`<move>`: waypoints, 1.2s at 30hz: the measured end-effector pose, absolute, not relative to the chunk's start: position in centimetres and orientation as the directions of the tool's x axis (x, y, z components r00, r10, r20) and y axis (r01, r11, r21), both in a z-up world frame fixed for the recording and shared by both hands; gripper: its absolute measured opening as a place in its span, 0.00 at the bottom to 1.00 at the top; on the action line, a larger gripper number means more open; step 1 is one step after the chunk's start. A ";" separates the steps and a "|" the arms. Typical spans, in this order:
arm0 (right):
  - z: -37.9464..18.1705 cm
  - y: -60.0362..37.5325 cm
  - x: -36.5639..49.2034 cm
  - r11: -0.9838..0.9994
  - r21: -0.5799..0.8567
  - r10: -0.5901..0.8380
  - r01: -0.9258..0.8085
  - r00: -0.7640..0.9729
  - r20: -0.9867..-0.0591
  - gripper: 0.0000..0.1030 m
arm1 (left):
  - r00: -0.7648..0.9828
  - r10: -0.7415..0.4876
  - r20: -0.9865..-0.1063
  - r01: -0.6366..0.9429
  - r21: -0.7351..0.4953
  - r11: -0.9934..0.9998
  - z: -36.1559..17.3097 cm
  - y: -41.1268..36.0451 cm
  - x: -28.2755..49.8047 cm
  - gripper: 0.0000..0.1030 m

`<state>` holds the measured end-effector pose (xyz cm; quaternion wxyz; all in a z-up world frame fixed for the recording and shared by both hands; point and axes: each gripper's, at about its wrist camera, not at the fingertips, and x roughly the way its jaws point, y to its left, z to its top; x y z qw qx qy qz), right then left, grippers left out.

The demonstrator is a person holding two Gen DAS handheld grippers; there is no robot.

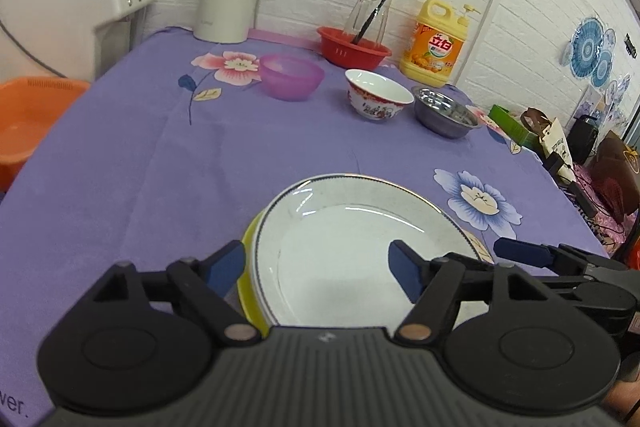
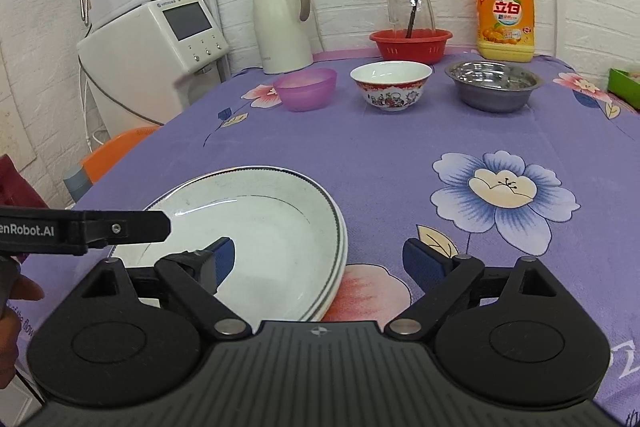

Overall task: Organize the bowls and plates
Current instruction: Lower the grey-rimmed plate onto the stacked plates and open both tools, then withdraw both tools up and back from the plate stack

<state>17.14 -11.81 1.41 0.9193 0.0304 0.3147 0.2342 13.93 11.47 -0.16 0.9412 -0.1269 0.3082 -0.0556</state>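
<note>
A white plate [image 1: 352,227] with a dark rim line tops a stack on the purple cloth; a yellow plate [image 1: 247,299] shows beneath it. My left gripper [image 1: 316,267] stands open across the stack's left rim, pads apart from it. My right gripper [image 2: 322,257] is open too, straddling the right rim of the white plate [image 2: 260,211]. At the back stand a purple bowl [image 2: 306,87], a painted porcelain bowl [image 2: 392,83] and a steel bowl [image 2: 494,85], side by side.
Behind the bowls are a red basket [image 2: 410,45] holding a glass jug, a cream thermos [image 2: 280,23] and a yellow detergent bottle [image 2: 504,15]. A water dispenser [image 2: 152,39] and an orange basin [image 1: 28,123] stand off the left edge. A green box [image 2: 624,85] lies far right.
</note>
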 end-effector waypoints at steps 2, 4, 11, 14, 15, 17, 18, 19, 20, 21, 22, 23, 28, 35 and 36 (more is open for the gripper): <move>1.3 -12.2 17.3 0.889 0.222 0.452 -0.400 0.692 -0.563 1.00 | 0.821 -0.174 -0.544 0.025 -0.270 0.962 0.5 11.7 13.5 0.70; 1.3 -12.7 17.4 0.888 0.241 0.457 -0.391 0.694 -0.556 1.00 | 0.838 -0.161 -0.522 0.018 -0.268 0.963 1.2 11.9 13.4 0.71; 0.9 -14.8 17.9 0.899 0.286 0.437 -0.332 0.708 -0.555 1.00 | 0.835 -0.174 -0.523 0.024 -0.280 0.960 1.5 11.2 14.6 0.71; 0.7 -16.2 18.0 0.908 0.301 0.414 -0.290 0.722 -0.554 1.00 | 0.821 -0.194 -0.536 0.040 -0.286 0.957 1.1 10.2 15.3 0.71; 0.7 -16.7 18.0 0.911 0.308 0.407 -0.276 0.729 -0.550 1.00 | 0.815 -0.198 -0.545 0.043 -0.284 0.958 1.0 9.8 15.6 0.71; 0.4 -17.9 17.9 0.912 0.327 0.395 -0.247 0.740 -0.544 1.00 | 0.807 -0.203 -0.554 0.052 -0.276 0.960 1.0 9.1 16.0 0.71; 0.2 -18.3 17.9 0.913 0.335 0.390 -0.233 0.742 -0.546 1.00 | 0.807 -0.205 -0.555 0.058 -0.270 0.961 1.0 8.7 16.1 0.71; 0.0 -18.7 18.0 0.913 0.341 0.386 -0.223 0.742 -0.548 1.00 | 0.806 -0.204 -0.555 0.062 -0.264 0.962 1.0 8.3 16.2 0.71; -0.2 -19.2 18.1 0.913 0.350 0.382 -0.210 0.741 -0.552 1.00 | 0.803 -0.205 -0.559 0.064 -0.261 0.963 1.0 7.9 16.4 0.71; -0.4 -19.5 18.2 0.912 0.357 0.380 -0.202 0.741 -0.554 1.00 | 0.800 -0.206 -0.563 0.066 -0.259 0.964 0.9 7.6 16.5 0.71; -0.5 -19.8 18.3 0.910 0.364 0.381 -0.196 0.741 -0.553 1.00 | 0.797 -0.208 -0.567 0.069 -0.257 0.964 0.9 7.3 16.6 0.71; -0.6 -20.1 18.3 0.909 0.371 0.382 -0.192 0.742 -0.551 1.00 | 0.794 -0.208 -0.572 0.070 -0.253 0.965 0.8 7.0 16.8 0.71; -1.0 -21.2 18.5 0.905 0.388 0.378 -0.173 0.746 -0.548 1.00 | 0.776 -0.215 -0.593 0.083 -0.243 0.967 0.6 5.5 17.6 0.71; -1.5 -22.1 18.4 0.898 0.410 0.381 -0.159 0.746 -0.546 1.00 | 0.765 -0.221 -0.605 0.096 -0.232 0.968 0.5 4.3 17.8 0.71; -1.5 -22.1 18.4 0.898 0.410 0.383 -0.161 0.746 -0.545 1.00 | 0.764 -0.220 -0.607 0.096 -0.230 0.969 0.4 4.3 17.8 0.71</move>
